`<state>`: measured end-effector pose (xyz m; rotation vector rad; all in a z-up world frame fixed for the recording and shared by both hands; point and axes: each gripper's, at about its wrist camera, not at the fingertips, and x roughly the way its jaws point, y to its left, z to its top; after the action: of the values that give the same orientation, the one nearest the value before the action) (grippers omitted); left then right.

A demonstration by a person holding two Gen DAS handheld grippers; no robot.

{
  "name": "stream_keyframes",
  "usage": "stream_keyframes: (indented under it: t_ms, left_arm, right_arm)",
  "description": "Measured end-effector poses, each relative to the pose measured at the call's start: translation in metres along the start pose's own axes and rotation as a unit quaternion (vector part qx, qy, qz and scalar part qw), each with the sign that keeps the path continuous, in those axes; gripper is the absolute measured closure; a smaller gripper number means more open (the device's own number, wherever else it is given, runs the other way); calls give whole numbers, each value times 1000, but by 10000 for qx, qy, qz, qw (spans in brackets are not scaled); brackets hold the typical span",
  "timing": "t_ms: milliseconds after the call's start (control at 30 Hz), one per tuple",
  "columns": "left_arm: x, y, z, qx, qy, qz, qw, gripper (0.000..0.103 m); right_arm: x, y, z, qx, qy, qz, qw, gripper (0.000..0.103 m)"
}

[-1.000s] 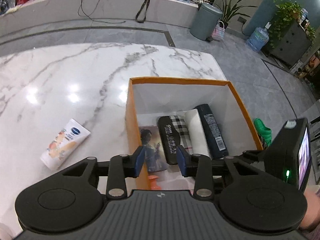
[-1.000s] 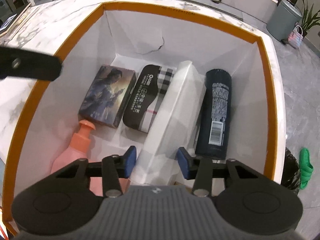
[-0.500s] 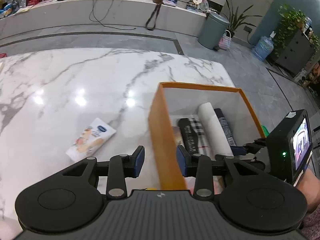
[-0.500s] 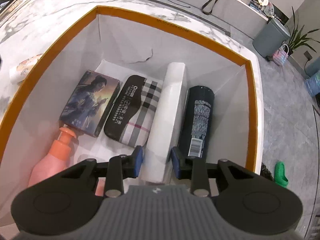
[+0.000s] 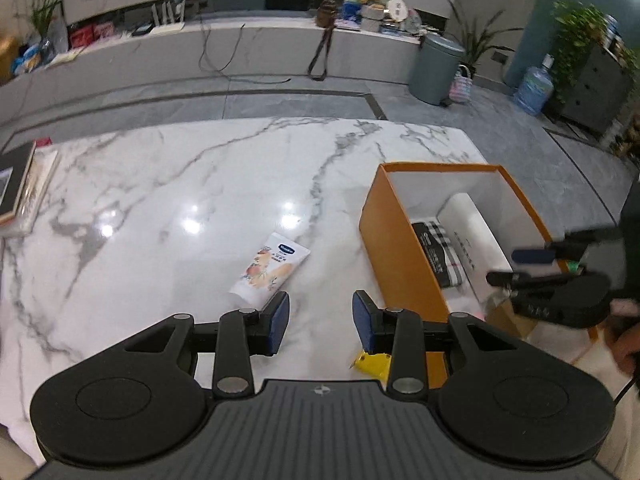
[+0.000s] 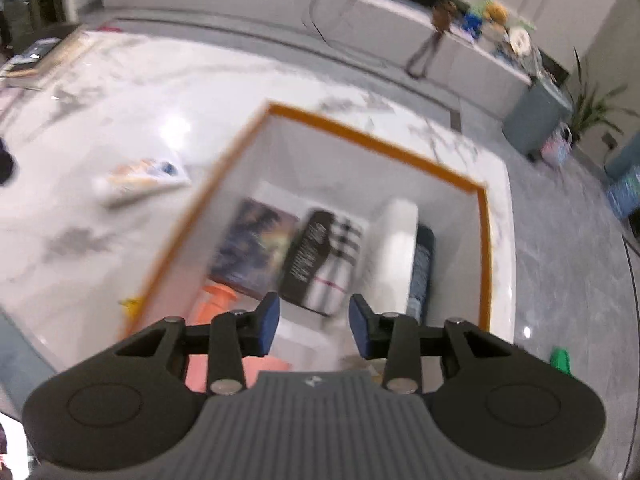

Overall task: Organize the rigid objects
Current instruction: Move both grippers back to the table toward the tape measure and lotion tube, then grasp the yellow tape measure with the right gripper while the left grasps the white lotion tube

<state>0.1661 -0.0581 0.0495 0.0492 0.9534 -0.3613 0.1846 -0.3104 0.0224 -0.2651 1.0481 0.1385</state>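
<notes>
My left claw [image 5: 320,322] hangs part-open and empty over the marble surface [image 5: 160,184], just short of the white lotion tube [image 5: 270,268] with fruit print, lying flat, long axis diagonal, blue-logo end toward the orange box [image 5: 396,248]; my right claw [image 6: 314,324], opening, holds nothing.

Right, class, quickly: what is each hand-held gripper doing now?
Left hand-held gripper: open, holding nothing.
Right hand-held gripper: jaws opening, nothing between them.

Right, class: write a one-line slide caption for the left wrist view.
Empty left gripper over marble table, tube just ahead, orange box of sorted items at right.
</notes>
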Motion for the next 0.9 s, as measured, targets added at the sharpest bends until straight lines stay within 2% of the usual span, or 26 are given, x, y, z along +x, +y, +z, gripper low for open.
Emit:
stream_keyframes:
  t_ms: [200, 400, 667, 900]
  left_arm:
    - [-8, 3, -17, 502, -38, -230, 9985, 60]
    - [-11, 15, -27, 617, -210, -350, 9973, 60]
    - [9, 37, -50, 797, -130, -365, 9961, 60]
    - [29, 53, -63, 841, 89, -395, 9956, 60]
  right_arm:
    - [-37, 48, 15, -610, -337, 330, 9970, 65]
    - [-38, 97, 16, -1287, -317, 491, 9900, 66]
    - [-3, 142, 15, -2116, 352, 619, 9748, 66]
    - [35, 164, 14, -2996, 1014, 512, 9473, 66]
